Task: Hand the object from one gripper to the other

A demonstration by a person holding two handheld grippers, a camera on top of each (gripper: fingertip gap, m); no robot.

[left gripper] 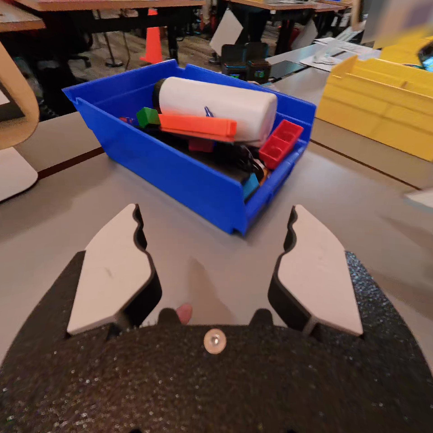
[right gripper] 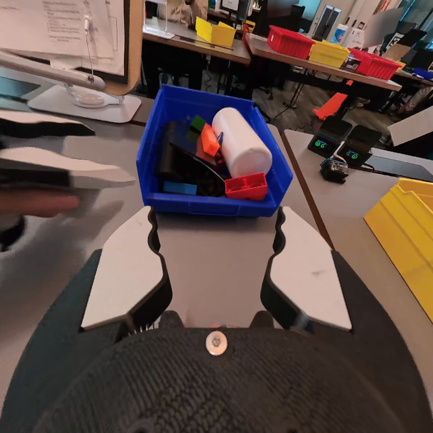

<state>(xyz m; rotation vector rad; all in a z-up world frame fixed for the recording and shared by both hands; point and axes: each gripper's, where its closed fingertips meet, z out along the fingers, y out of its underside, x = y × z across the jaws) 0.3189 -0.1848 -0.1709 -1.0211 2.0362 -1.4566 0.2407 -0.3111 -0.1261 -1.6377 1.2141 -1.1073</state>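
Note:
A blue bin (left gripper: pixel 182 178) (right gripper: pixel 210 206) stands on the grey table, filled with objects: a white cylinder bottle (left gripper: pixel 218 105) (right gripper: pixel 241 143), an orange bar (left gripper: pixel 199 126) (right gripper: pixel 209 140), a red tray-like block (left gripper: pixel 281 143) (right gripper: pixel 246 186), a green block (left gripper: pixel 147 116) (right gripper: pixel 198 121), a light blue block (left gripper: pixel 250 185) (right gripper: pixel 179 188) and black parts. My left gripper (left gripper: pixel 214 210) is open and empty, short of the bin. My right gripper (right gripper: pixel 215 210) is open and empty, just before the bin's near wall. The left gripper (right gripper: pixel 82 152) also shows blurred at the left of the right wrist view.
A yellow bin (left gripper: pixel 379 112) (right gripper: pixel 407 234) sits at the right. A monitor stand with papers (right gripper: pixel 86 103) is at the back left. Two black devices with lit displays (right gripper: pixel 337 145) and a black adapter (right gripper: pixel 334 168) lie on the adjoining table. An orange cone (left gripper: pixel 153 44) stands on the floor. The light blue block (right gripper: pixel 179 188) sits 9 cm or so from the ends of my left fingers. Look for it in the left wrist view (left gripper: pixel 250 187) too. It is some 20 cm from my left tips to the white cylinder bottle (left gripper: pixel 218 105). Look for it in the right wrist view (right gripper: pixel 228 135) too.

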